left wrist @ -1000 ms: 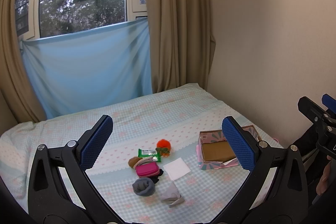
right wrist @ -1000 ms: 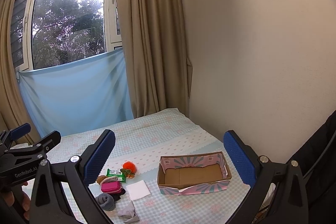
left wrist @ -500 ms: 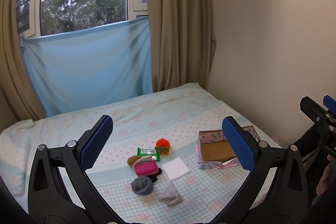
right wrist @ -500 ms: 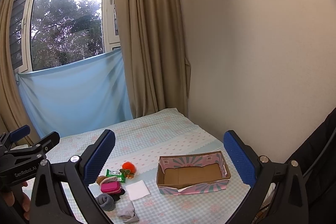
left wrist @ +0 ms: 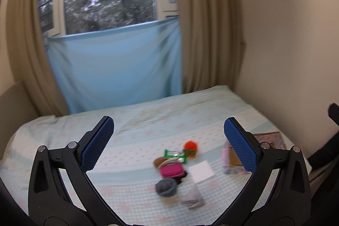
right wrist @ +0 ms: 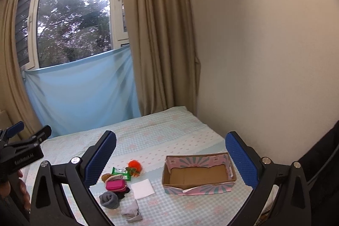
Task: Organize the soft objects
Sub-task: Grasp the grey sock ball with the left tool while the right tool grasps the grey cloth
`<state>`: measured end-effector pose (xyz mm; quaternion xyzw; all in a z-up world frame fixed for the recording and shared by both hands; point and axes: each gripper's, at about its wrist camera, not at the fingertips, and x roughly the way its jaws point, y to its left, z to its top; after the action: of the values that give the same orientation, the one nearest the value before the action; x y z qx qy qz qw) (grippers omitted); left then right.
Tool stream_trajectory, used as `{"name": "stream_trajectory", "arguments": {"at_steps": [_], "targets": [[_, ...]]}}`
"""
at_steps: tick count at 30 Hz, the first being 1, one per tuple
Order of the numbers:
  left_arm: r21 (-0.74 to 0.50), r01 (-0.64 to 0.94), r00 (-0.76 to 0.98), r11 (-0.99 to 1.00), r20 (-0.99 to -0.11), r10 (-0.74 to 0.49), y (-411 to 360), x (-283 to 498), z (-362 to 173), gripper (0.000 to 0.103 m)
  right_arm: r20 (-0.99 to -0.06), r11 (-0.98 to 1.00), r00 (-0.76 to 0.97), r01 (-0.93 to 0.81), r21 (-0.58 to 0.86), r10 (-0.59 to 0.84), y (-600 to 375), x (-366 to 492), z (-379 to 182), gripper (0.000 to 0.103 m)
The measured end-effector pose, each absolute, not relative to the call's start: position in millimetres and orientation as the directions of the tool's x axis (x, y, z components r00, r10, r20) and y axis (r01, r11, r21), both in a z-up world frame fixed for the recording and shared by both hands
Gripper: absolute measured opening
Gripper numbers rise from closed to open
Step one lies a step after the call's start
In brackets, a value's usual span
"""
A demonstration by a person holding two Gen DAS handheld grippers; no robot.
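The left gripper (left wrist: 169, 137) has swung leftward, blurring its view; both it and the right gripper (right wrist: 170, 151) hang wide apart, holding nothing. Nearest on the checked bedsheet (right wrist: 161, 132) lie a pale grey sock (right wrist: 131, 212), dark grey rolled sock (right wrist: 109, 200), pink pouch (right wrist: 116, 185) and white square cloth (right wrist: 142, 188); beyond, an orange pompom (right wrist: 134, 164). The open patterned cardboard box (right wrist: 199, 175) sits to their right, near the wall.

The left tongs (left wrist: 168, 141) hang wide open above the bed (left wrist: 63, 141), holding nothing. Between the blue pads, blurred, lie an orange pompom (left wrist: 190, 146), a pink pouch (left wrist: 171, 170), a grey sock roll (left wrist: 166, 187) and a white square (left wrist: 200, 171); a cardboard box (left wrist: 233, 159) sits right.
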<state>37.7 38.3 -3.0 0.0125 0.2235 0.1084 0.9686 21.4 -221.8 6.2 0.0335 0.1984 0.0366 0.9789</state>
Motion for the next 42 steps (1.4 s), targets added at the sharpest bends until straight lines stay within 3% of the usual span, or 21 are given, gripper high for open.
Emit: {"name": "stream_trajectory", "arguments": {"at_steps": [12, 17, 25, 35, 42], "targets": [[0.069, -0.152, 0.768, 0.986, -0.620, 0.161, 102, 53, -98, 0.103, -0.544, 0.972, 0.806, -0.209, 0.110, 0.234, -161, 58, -86, 0.103], [0.052, -0.049, 0.718, 0.997, -0.692, 0.071, 120, 78, -163, 0.103, -0.608, 0.977, 0.769, -0.205, 0.056, 0.196, -123, 65, -145, 0.103], [0.008, 0.085, 0.628, 0.996, -0.777, -0.047, 144, 123, -262, 0.103, -0.719, 0.985, 0.674, -0.150, 0.089, 0.168, -77, 86, -258, 0.103], [-0.016, 0.198, 0.524, 0.980, -0.843, -0.119, 135, 173, -390, 0.103, -0.781, 0.992, 0.614, -0.110, 0.058, 0.114, -39, 118, -398, 0.103], [-0.048, 0.214, 0.478, 0.976, -0.866, -0.148, 127, 186, -457, 0.103, -0.799, 0.996, 0.599, -0.089, 0.001, 0.055, -33, 129, -460, 0.103]]}}
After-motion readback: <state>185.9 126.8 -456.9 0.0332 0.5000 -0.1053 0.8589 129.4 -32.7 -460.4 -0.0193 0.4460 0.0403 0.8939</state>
